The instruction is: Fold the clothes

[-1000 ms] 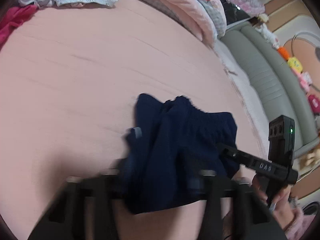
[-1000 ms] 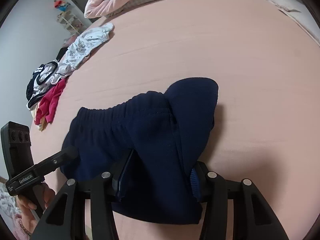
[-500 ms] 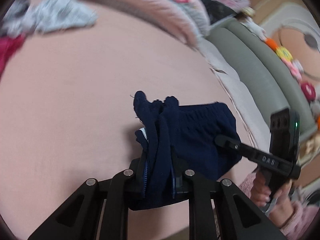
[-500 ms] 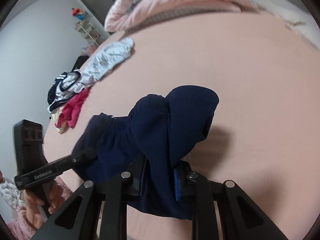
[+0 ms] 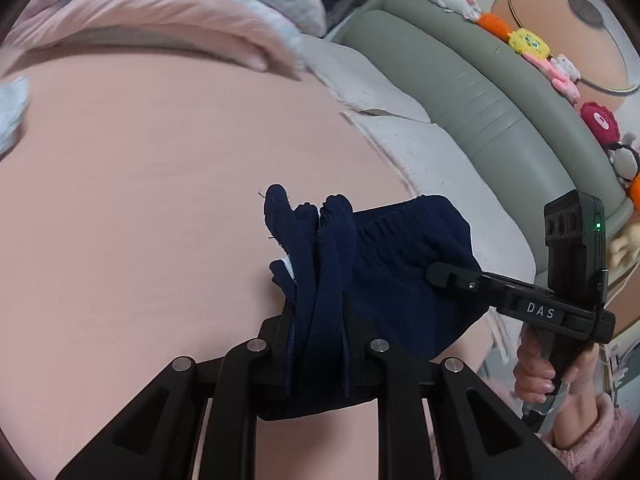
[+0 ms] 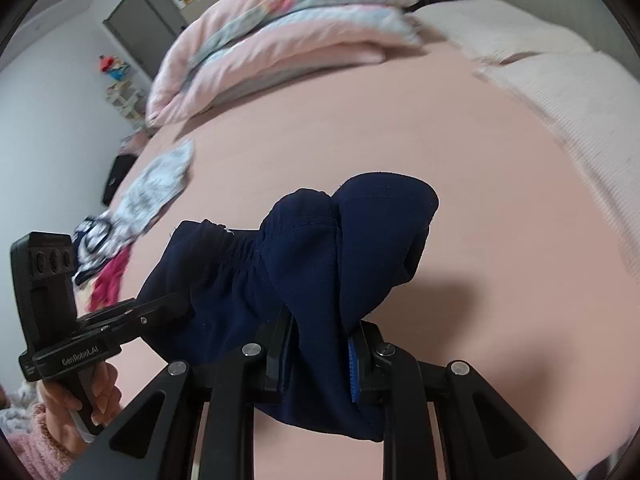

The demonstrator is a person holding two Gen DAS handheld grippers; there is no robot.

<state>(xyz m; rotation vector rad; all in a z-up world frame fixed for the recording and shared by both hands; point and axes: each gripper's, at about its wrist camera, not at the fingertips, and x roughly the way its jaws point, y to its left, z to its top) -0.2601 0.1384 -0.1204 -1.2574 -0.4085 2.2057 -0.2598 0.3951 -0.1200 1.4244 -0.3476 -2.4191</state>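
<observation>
Navy shorts (image 5: 400, 276), bunched with a gathered waistband, hang above the pink bed (image 5: 140, 200), clamped by left gripper (image 5: 316, 344) and right gripper (image 6: 320, 356). Only the right view shows clothes (image 6: 156, 184) at 10 o'clock.

The letters "DAS" are showing in white on the black bar of the right gripper (image 5: 434, 274), seen from the left wrist camera. The left gripper (image 6: 176, 304), seen from the right wrist camera, is carrying a small label reading "GenRobot.AI".
</observation>
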